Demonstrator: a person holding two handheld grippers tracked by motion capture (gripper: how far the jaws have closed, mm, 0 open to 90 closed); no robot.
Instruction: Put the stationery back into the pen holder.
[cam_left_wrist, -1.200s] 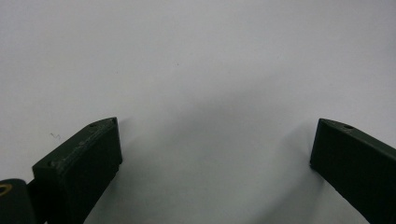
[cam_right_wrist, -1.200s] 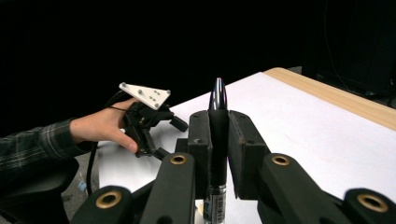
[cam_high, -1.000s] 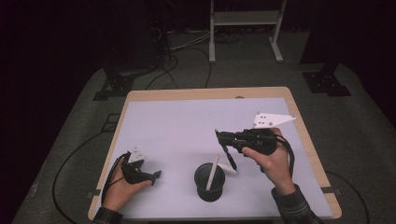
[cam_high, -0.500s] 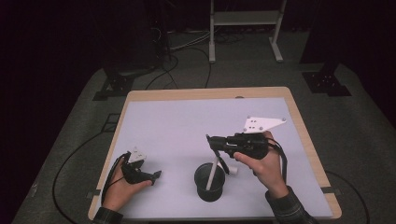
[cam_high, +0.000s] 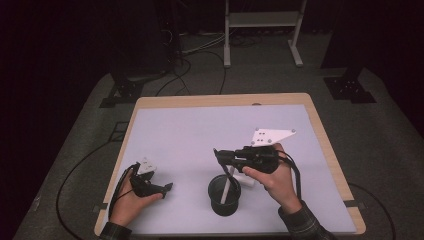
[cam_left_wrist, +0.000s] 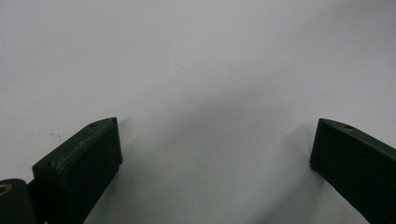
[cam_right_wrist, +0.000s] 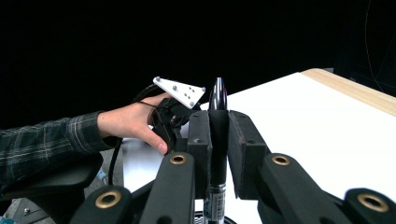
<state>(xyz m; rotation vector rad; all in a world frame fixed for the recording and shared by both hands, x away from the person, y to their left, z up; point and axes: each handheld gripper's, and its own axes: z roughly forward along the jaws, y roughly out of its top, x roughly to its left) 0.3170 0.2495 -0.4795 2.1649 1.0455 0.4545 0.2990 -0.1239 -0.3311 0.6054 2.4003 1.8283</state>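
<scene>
A black cup (cam_high: 224, 196) stands on the white table (cam_high: 200, 135) near the front edge. A pale stick (cam_high: 230, 184) leans in it; whether it is part of the held pen I cannot tell. My right gripper (cam_high: 220, 155) hovers just above the cup's rim, pointing left, shut on a black pen (cam_right_wrist: 217, 122) held upright between the pads (cam_right_wrist: 243, 140). The pen's tip rises above them. My left gripper (cam_high: 165, 188) rests low at the front left, in the left hand. Its jaws stand wide apart over bare table (cam_left_wrist: 212, 140), nothing between them.
A small white piece (cam_high: 248, 181) lies just right of the cup, under the right hand. The wooden table rim (cam_high: 330, 150) runs along the right side. Behind the table are stand legs (cam_high: 227, 45) and floor cables (cam_high: 190, 50).
My right gripper has carried the pen leftward and slightly down, from right of the cup to over its rim. The left hand has stayed put.
</scene>
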